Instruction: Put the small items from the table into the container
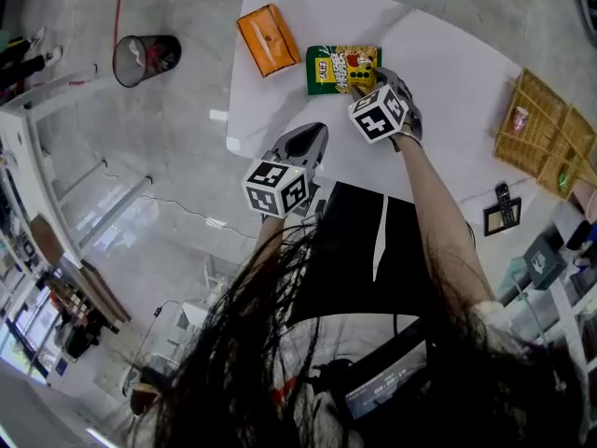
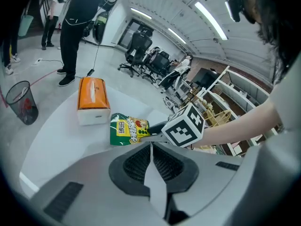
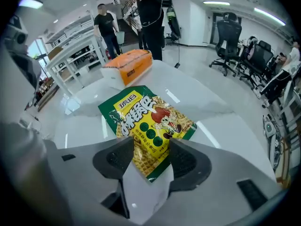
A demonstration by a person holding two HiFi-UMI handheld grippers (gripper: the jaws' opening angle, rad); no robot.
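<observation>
My right gripper (image 3: 150,149) is spread wide around the near corner of the snack bag (image 3: 146,119) on the table (image 3: 221,126), left gripper (image 2: 151,146) closed, holding nothing.

Snack bag (image 3: 148,126): glossy printed plastic film. Desk (image 3: 221,121): smooth white, semi-gloss. Basket (image 1: 546,138): woven wicker. Bin (image 1: 145,59): black wire mesh. Floor (image 1: 177,157): polished, reflective.
</observation>
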